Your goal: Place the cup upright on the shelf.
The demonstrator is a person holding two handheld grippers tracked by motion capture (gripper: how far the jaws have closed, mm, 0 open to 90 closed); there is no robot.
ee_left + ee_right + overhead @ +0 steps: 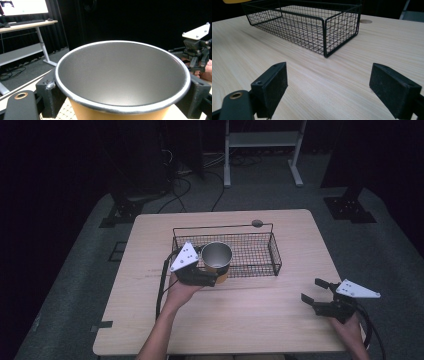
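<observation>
A cup [216,256] with a dull metal inside and an orange outside hangs over the left front corner of the black wire basket [260,251]. My left gripper [218,274] is shut on the cup's wall. In the left gripper view the cup [122,72] sits between both black jaws, with one pad [48,96] pressed against its left side. My right gripper [312,290] rests open near the table's front right, well clear of the basket. In the right gripper view its fingers [273,86] stand wide apart over bare wood, and the basket [312,27] lies ahead.
The light wooden table [260,320] has free room in front of and to the right of the basket. A small round cap [257,223] sits by the basket's far rim. A white stand [262,150] and cables lie on the floor behind.
</observation>
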